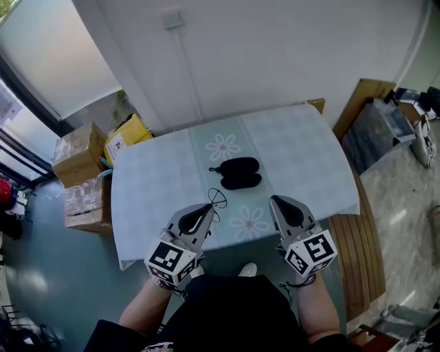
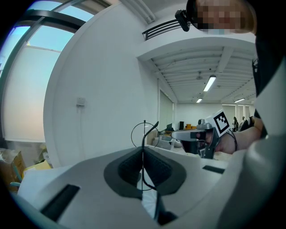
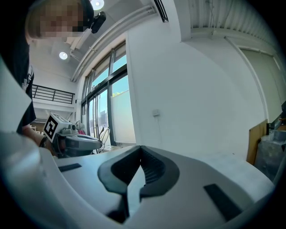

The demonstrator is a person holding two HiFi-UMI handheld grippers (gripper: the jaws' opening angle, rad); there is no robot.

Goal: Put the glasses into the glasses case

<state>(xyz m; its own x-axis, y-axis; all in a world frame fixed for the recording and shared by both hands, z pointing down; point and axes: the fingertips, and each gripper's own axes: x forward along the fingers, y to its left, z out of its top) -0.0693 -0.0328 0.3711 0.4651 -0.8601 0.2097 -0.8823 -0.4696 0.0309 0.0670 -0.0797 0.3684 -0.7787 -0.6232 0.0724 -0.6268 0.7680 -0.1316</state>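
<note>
Light: bright, even daylight; pale, clean colours.
Sources: window (image 1: pixel 51 58) at head view's left; ceiling strip lamps (image 2: pixel 209 83); round lamps (image 3: pixel 63 55).
Shadows: soft, faint.
Glare: window panes washed out.
Distortion: gripper views fisheye, walls bowed, corners black.
Focus: head view sharp; glasses (image 2: pixel 143 134) wire crisp; jaws near lens blurred.

Pale blue checked tablecloth (image 1: pixel 302 151) lies under and ahead of both pairs of jaws. One white flower print (image 1: pixel 249 223) sits between the left jaws and the right jaws, another (image 1: pixel 223 146) well ahead. Stacked brown cardboard boxes (image 1: pixel 77 150) and a yellow carton (image 1: pixel 127 135) stand far left of the left jaws. White wall switch plate (image 1: pixel 172 19) far ahead. Brown slatted wooden surface (image 1: pixel 357 254) just right of the right jaws.
</note>
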